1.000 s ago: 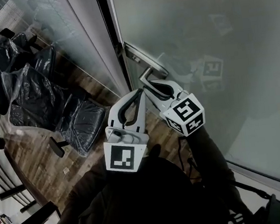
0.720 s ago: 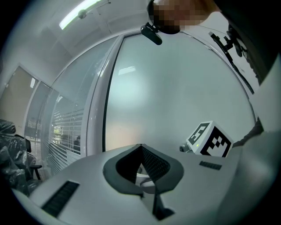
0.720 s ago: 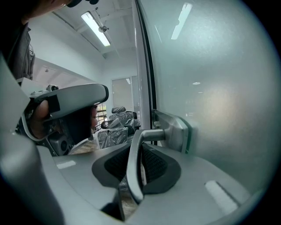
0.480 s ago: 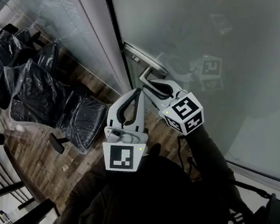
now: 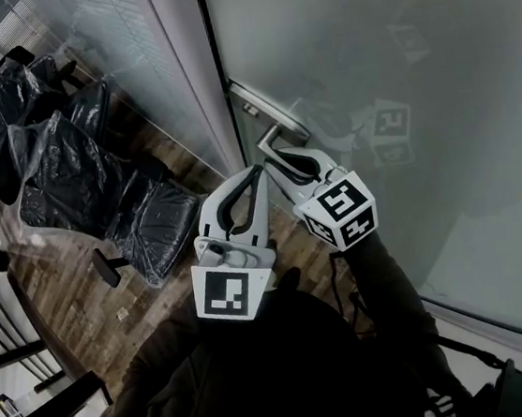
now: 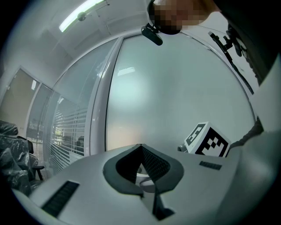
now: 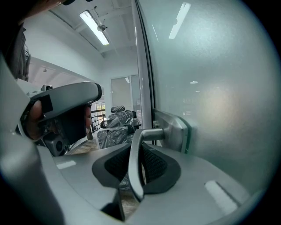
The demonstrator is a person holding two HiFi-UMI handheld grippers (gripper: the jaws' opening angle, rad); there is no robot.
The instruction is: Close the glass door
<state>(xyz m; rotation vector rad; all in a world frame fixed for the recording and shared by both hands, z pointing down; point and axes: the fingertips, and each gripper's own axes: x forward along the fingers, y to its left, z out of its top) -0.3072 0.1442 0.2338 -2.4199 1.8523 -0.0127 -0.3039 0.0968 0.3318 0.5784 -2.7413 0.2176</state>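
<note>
Frosted glass door (image 5: 383, 46) stands upright, its left edge just beside the dark frame strip (image 5: 215, 67); can't tell if it's latched. Brushed-metal L-shaped lever handle (image 7: 135, 167) sits on a rectangular metal plate (image 7: 173, 129) near that edge. Lever is clamped between the right gripper (image 7: 137, 149) pads.

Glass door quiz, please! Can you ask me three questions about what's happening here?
1. True or false: the left tongs hold the handle.
2. What do the right tongs grip? A: a chair. B: the handle. C: nothing.
3. Fill in: the chairs are wrapped in ____.
Key: 1 false, they are shut and empty; 2 B; 3 plastic.
</note>
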